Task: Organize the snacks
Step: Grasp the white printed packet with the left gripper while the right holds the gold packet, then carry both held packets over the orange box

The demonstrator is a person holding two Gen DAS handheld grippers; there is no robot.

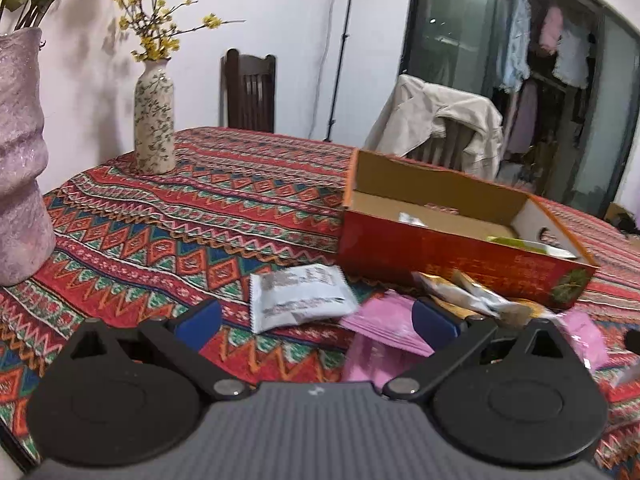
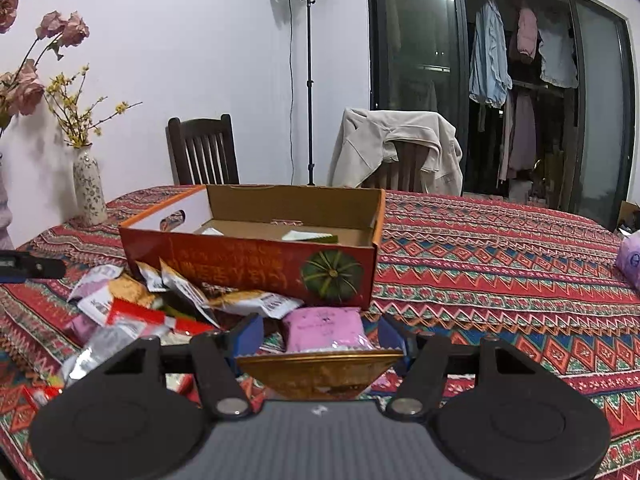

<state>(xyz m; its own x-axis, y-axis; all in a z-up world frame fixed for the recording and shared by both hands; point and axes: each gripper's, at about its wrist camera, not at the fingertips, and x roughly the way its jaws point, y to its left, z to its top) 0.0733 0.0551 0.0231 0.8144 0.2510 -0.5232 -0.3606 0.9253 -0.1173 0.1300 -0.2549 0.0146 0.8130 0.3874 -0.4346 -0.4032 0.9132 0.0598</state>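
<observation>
The right gripper [image 2: 320,338] has a gold-brown snack packet [image 2: 318,374] caught between its blue fingers [image 2: 249,336], which stand moderately apart and press the packet's two ends; the packet's flat top edge spans the gap. Just past the fingertips lies a pink packet [image 2: 325,329] on the worktop [image 2: 500,280], and beyond that, touching distance ahead, stands the red cardboard box [image 2: 256,268] with a green pumpkin printed on its near wall. A couple of pale packets show inside it. Off to the left of the fingers a loose heap of snack packets [image 2: 132,312] covers the patterned cloth.

The left gripper [image 1: 316,318] holds nothing, its blue fingers [image 1: 198,322] spread wide above the cloth. Between and just ahead of them lies a white packet [image 1: 300,296]; a pink wrapper [image 1: 384,320] lies beside the right-hand finger, with gold-and-white packets [image 1: 460,292] beyond it against the box's near wall. Far ahead to the left stand a flowered vase [image 1: 154,120] and a lilac vase [image 1: 20,160].
</observation>
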